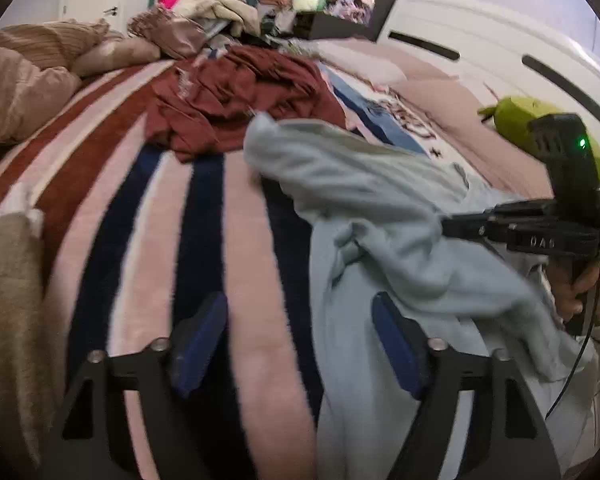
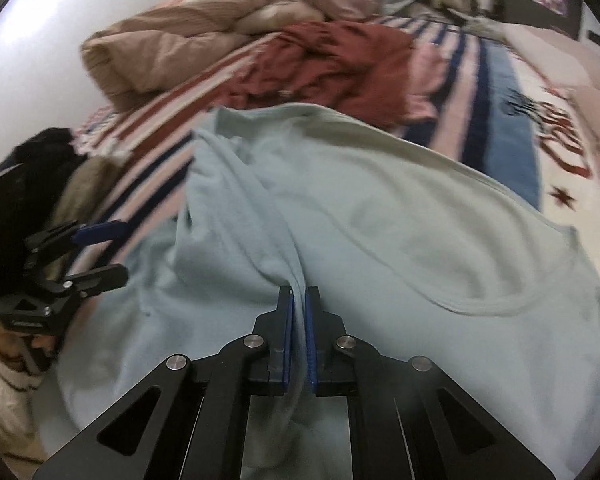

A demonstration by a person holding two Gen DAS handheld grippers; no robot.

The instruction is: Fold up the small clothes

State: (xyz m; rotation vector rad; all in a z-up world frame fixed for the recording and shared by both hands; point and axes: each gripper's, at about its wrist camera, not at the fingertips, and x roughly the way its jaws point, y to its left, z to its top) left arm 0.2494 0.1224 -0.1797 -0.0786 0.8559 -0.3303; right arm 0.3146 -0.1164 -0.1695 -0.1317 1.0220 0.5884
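A light blue shirt (image 1: 380, 208) lies rumpled on the striped bedspread (image 1: 244, 264); it fills the right wrist view (image 2: 380, 216). My right gripper (image 2: 299, 304) is shut on a fold of the shirt and holds it a little off the bed; it also shows in the left wrist view (image 1: 452, 226), at the right. My left gripper (image 1: 300, 320) is open and empty, its right finger at the shirt's left edge. It also shows in the right wrist view (image 2: 108, 250), at the left, open.
A dark red garment (image 1: 240, 96) lies bunched further up the bed. Tan pillows (image 1: 24, 80) are at the left, a green plush toy (image 1: 516, 116) at the right, a white headboard (image 1: 480, 40) behind it. A beige cloth (image 1: 8, 300) lies at the near left.
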